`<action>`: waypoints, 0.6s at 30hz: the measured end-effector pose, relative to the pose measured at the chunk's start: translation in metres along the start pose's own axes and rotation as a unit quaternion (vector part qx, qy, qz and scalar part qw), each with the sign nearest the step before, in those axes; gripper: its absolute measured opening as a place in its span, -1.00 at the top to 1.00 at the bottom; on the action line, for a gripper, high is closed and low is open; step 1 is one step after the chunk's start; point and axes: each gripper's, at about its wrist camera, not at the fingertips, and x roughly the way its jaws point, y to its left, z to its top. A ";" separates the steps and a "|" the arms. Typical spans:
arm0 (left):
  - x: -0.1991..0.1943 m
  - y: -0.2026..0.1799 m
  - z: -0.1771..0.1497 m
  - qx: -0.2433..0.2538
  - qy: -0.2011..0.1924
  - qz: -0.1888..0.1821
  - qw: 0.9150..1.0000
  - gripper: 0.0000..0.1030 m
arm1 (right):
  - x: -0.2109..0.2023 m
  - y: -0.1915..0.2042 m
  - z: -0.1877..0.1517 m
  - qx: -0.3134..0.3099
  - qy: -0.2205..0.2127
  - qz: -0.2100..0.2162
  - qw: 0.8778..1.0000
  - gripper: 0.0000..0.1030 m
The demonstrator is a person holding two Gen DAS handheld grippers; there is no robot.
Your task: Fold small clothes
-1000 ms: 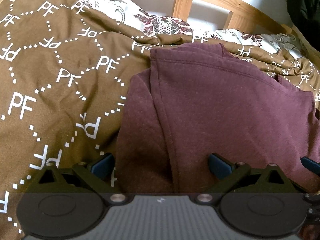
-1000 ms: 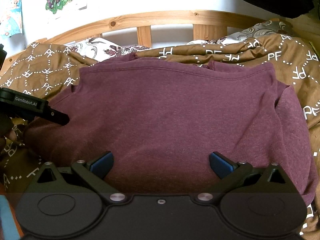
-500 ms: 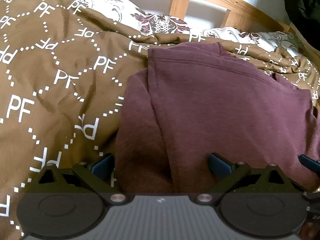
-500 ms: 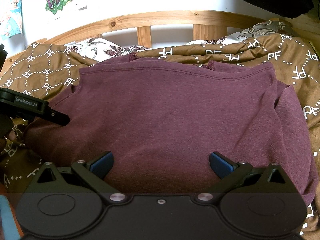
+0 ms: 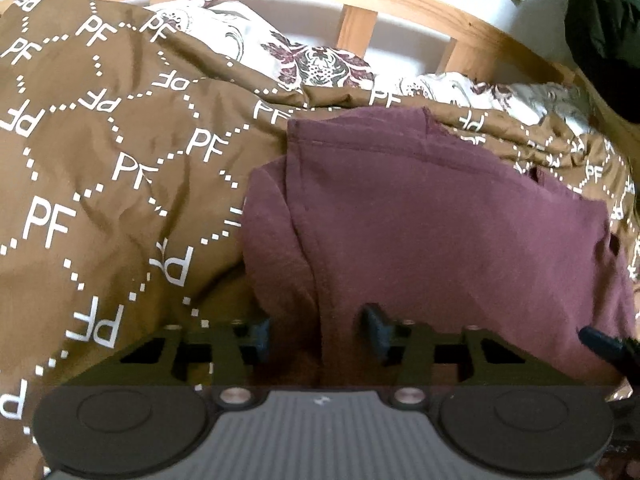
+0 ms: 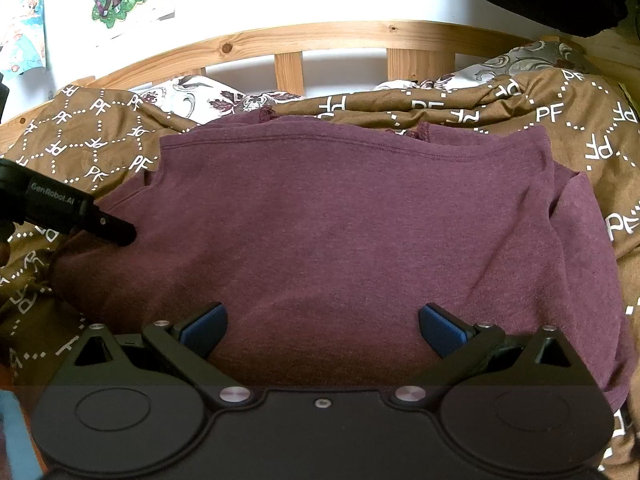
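Maroon top: L tongs just closing, prob. pinching fold; R tongs wide, empty.

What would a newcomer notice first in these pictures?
A maroon top lies spread across the middle of a brown bedspread printed with white letters, under a wooden headboard. The left gripper has just been closing on the top's left edge, while the right gripper stands wide open at its near hem.
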 end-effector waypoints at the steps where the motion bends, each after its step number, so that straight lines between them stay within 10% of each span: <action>1: -0.001 0.000 0.000 -0.005 -0.002 0.000 1.000 0.34 | -0.002 -0.002 0.002 0.007 -0.001 0.005 1.000 -0.99; 10: -0.040 -0.036 0.016 0.008 -0.061 -0.030 0.998 0.66 | -0.019 -0.017 0.019 0.051 -0.004 0.009 0.999 -0.99; 18: -0.070 -0.116 0.034 0.064 -0.092 -0.110 0.988 0.69 | -0.067 -0.053 0.048 0.070 -0.137 -0.052 0.987 -0.99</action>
